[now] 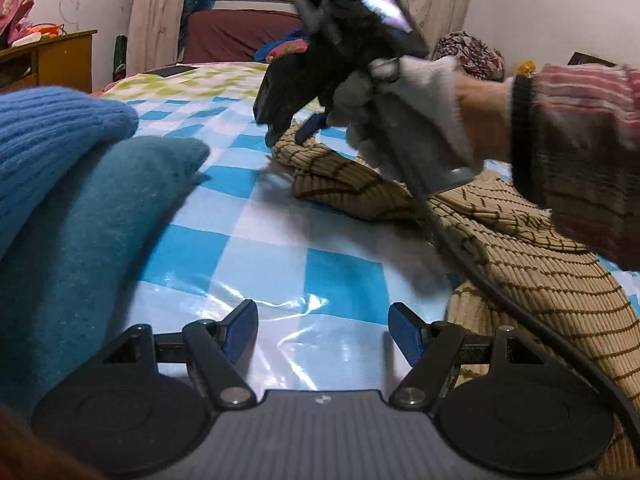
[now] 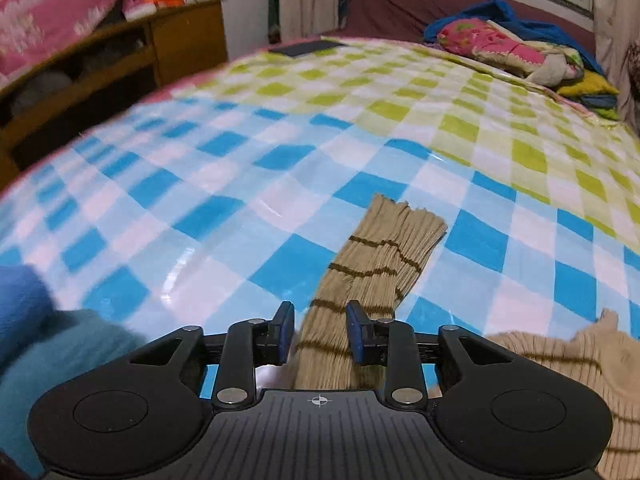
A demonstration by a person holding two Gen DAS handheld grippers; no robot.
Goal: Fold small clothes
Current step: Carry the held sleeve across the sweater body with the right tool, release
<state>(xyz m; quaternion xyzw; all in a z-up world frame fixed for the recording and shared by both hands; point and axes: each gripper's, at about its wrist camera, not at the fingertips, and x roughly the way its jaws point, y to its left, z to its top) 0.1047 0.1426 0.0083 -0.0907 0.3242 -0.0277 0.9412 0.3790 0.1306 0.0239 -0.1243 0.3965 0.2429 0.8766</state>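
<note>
1. Left wrist view: your left gripper hangs low over the checked cover with its blue pads well apart and nothing between them.
2. Across from it in the same view, your gloved right hand tips the right gripper down onto the sleeve end of the tan striped sweater.
3. Right wrist view: your right gripper has its pads either side of the sweater's sleeve. The right-side pad touches the cloth; on the other side a thin gap seems to remain, though the angle makes that hard to judge.
4. The sleeve runs forward from between the pads, its ribbed cuff lying flat on the blue-and-white squares.
5. The sweater's body is bunched on the cover to the right of the left gripper, with a black cable trailing across it.
6. At the left of the left wrist view, a blue knit rests on a teal garment.
</note>
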